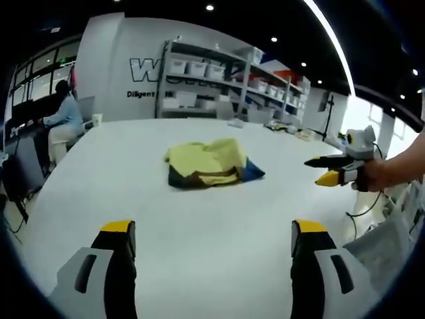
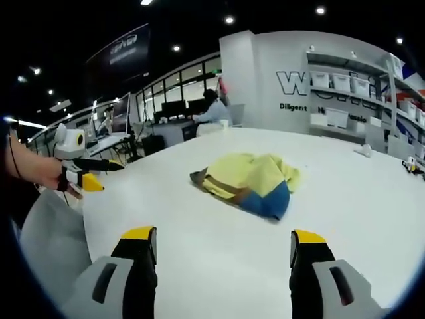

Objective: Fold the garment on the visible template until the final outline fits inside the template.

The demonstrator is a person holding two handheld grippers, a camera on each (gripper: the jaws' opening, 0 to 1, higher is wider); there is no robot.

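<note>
Lying crumpled on the table [image 1: 199, 246], the garment [image 1: 209, 164] sits well beyond both open claws.

bright, even light from ceiling spots [image 1: 210, 7], soft shadows, mild blur, strong fisheye bending at the edges.

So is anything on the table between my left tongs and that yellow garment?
Nothing visible. Bare white table lies between the open left tongs and the crumpled yellow garment. The right tongs hover off to the side, clear of that path.
</note>
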